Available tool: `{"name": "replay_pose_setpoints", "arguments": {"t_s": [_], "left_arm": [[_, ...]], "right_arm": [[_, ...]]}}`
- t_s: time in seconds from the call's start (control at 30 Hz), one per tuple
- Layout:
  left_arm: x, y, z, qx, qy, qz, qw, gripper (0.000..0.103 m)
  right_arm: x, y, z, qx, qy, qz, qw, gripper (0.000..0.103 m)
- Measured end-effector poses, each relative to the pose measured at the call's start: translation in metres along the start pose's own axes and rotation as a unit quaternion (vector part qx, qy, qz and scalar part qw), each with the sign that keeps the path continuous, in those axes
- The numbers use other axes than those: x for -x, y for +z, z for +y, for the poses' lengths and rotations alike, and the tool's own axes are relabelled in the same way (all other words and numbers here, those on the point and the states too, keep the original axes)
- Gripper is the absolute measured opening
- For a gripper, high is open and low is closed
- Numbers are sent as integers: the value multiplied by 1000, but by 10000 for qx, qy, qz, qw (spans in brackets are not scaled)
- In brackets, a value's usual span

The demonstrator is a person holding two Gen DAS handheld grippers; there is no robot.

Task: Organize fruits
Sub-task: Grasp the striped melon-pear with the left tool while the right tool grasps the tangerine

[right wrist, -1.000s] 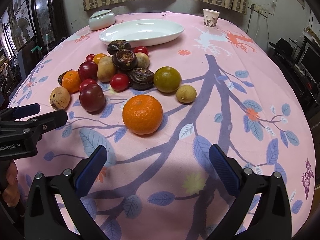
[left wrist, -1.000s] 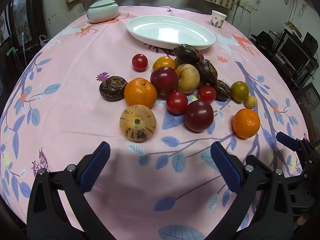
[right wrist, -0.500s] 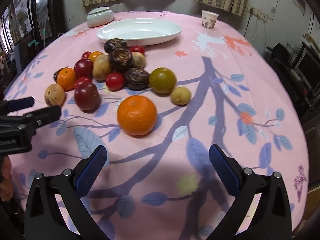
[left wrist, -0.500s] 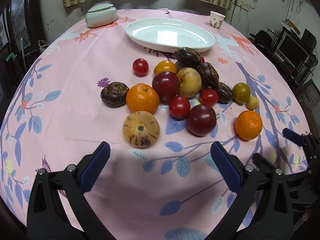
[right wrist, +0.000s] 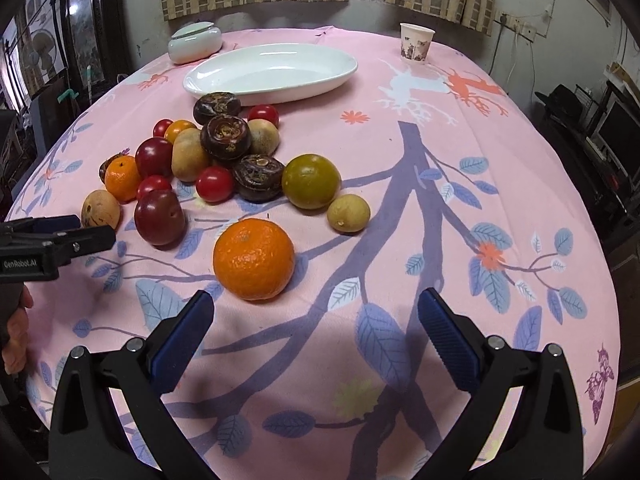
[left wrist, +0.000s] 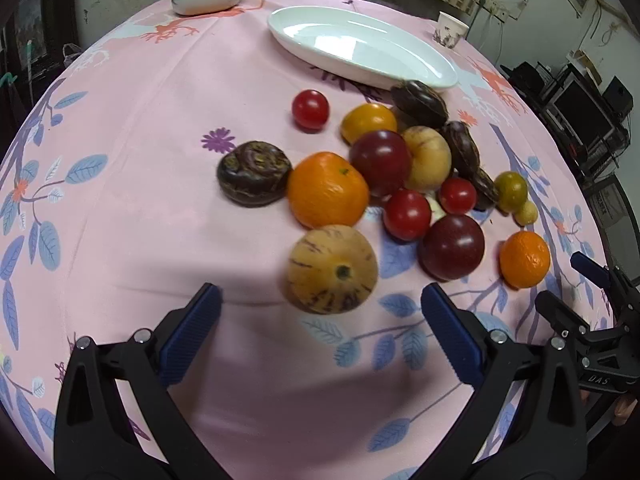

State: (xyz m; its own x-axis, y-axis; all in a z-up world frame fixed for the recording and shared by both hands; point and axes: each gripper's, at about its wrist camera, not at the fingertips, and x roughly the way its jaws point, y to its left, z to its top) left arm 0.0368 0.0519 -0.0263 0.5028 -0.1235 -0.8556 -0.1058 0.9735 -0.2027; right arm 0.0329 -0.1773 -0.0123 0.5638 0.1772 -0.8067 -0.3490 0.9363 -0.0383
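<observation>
Left gripper (left wrist: 320,332) behind striped melon (left wrist: 333,269)

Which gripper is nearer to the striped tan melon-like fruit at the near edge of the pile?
Left. The left gripper is open right in front of the striped tan fruit, nearly straddling it. The right gripper faces the lone orange, with the striped fruit far off to its left.

Right gripper (right wrist: 312,334), jaws wide apart, just short of a lone orange (right wrist: 254,258) on pink tablecloth (right wrist: 420,208).
</observation>
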Motion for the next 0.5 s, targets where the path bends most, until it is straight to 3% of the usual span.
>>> {"name": "replay_pose_setpoints", "arguments": {"t_s": [0.07,0.17,0.23,0.5], "left_arm": [[1,2,3,56,-62,-70,9999,96],[1,4,-1,-58,26,-107,9999,78],[-1,4,-8,-255,56,-74,9996,44],[4,1,-19,-553,211,-242,9980,42]], "right_arm": [[-1,1,1,35,45,-10,10000,102],[-5,3,3,55,72,25,10000,102],[-6,5,4,103,-20,71,9999,102],[-7,12,13,327,154,87,9993,102]]}}
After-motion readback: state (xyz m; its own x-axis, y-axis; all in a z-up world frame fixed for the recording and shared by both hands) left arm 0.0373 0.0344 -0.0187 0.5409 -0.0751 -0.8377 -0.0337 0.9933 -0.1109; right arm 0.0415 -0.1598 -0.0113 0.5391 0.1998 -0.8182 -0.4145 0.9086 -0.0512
